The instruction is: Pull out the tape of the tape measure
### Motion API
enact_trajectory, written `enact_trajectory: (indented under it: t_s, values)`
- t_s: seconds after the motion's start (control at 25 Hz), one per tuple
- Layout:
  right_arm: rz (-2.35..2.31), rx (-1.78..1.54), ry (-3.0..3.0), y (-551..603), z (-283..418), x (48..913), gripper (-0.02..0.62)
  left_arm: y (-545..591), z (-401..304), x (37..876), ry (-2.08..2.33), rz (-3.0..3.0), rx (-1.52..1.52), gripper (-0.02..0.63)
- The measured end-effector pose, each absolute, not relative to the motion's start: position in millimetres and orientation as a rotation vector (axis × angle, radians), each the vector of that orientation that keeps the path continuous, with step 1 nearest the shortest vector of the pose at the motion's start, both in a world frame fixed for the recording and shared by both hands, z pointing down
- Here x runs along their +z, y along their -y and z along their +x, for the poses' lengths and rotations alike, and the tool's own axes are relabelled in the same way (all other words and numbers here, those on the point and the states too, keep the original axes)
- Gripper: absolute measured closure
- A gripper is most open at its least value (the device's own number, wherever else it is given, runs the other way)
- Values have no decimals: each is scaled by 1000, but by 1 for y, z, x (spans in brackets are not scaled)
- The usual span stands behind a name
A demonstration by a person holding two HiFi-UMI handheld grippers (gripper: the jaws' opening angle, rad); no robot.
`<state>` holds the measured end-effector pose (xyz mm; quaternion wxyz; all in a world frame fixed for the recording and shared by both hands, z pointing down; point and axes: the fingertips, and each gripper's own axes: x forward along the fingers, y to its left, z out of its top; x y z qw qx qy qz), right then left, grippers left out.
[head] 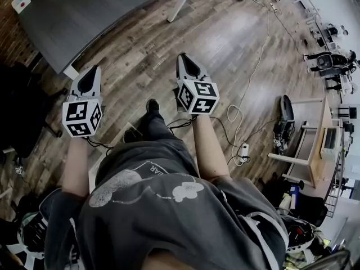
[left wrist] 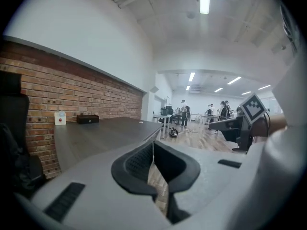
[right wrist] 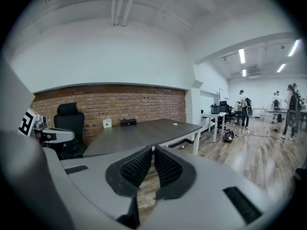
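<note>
The tape measure cannot be made out in any view; neither pair of tongs holds it. The left tongs are pressed together with nothing between them; the right tongs likewise meet, empty. In the head view both hang over the wooden floor, the left tongs and right tongs side by side and apart, tips pointing forward.

Ahead of both tongs, and nearer the left pair, stands a dark grey worktop; nothing lies between it and the tips except bare floor. At its far edge, by the brick wall, sit a small black box and a white box with a red button.

The head view alone shows a pale cable trailing across the floor to the right of the right tongs, and the person's shoe between the two pairs. The right gripper view shows a black office chair left of the worktop; both gripper views show people standing far off beyond the worktop.
</note>
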<state>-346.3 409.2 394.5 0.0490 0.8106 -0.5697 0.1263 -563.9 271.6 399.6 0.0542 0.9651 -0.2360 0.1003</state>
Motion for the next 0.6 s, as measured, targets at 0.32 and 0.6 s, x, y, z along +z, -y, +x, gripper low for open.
enact_trajectory:
  t_s: [0.32,0.6]
  values:
    - [2422,440,1801,-397,-326,405,285,-259,-536,394,717,2981,264,262]
    - [2421,516,1810,-373,-253,434,273,-236,-475,420,723,2918,357,222]
